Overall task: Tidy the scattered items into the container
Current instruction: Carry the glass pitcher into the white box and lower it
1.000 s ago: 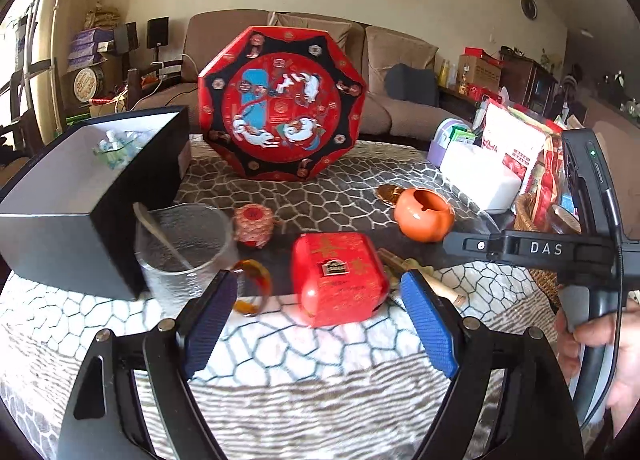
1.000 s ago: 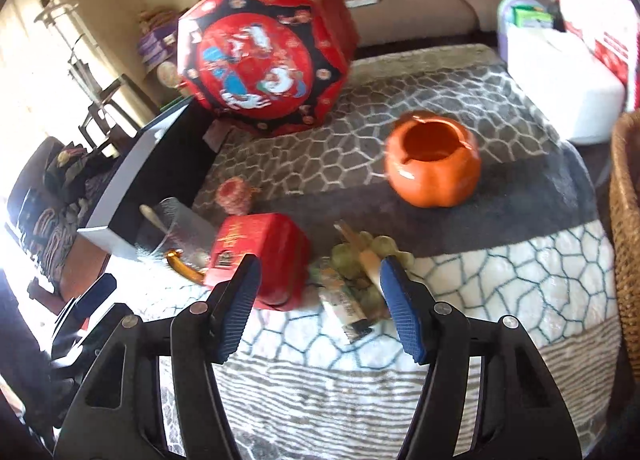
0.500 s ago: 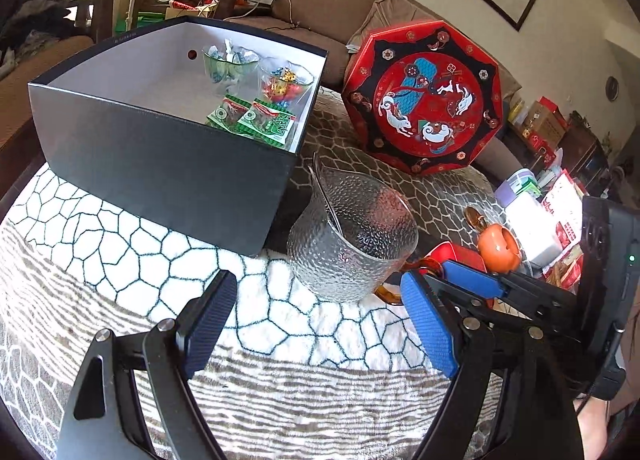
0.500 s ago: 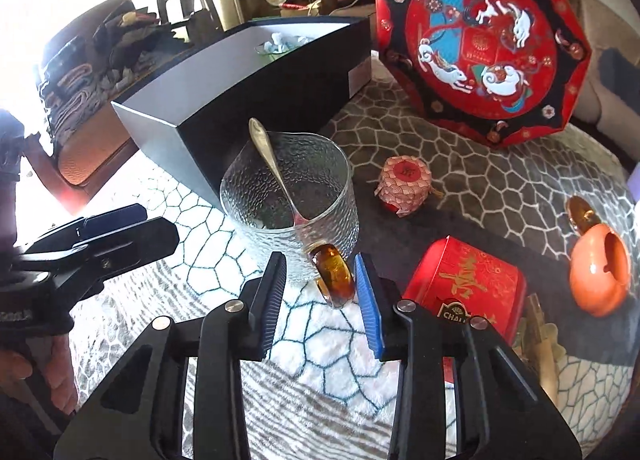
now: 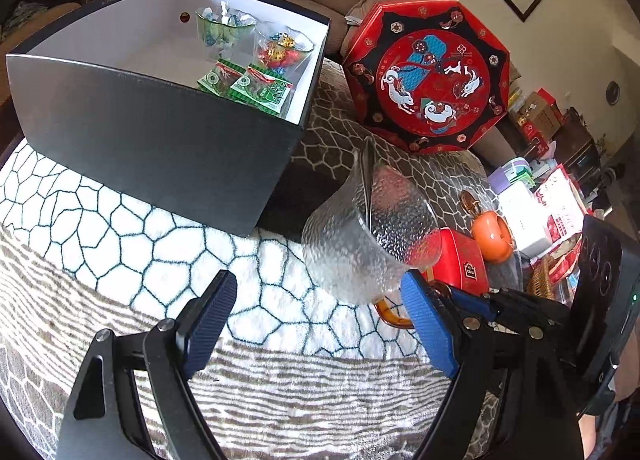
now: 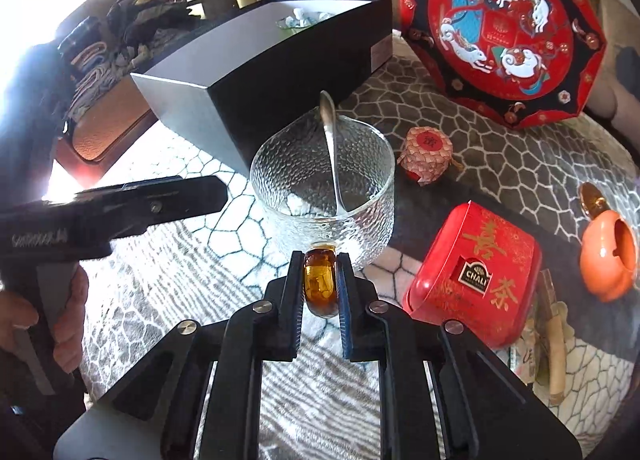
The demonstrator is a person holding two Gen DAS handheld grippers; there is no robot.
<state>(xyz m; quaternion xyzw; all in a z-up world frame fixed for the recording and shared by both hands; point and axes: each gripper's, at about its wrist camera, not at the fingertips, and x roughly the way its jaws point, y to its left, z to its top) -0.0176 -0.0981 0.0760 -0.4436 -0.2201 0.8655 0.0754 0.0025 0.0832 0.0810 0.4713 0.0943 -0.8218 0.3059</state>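
Light source: I see strong daylight pouring in from the upper left of my right tongs [image 6: 319, 292], blown out to white.
Glare: the table [image 5: 132, 227] cloth left of those tongs washes out.
Shadow: the black box [image 5: 160, 139] throws a dark patch ahead of my left tongs [image 5: 316, 324].
Distortion: both fisheye views bend straight edges; corners go black.
Focus: the glass cup [image 6: 324, 183] is sharp; far clutter looks soft.
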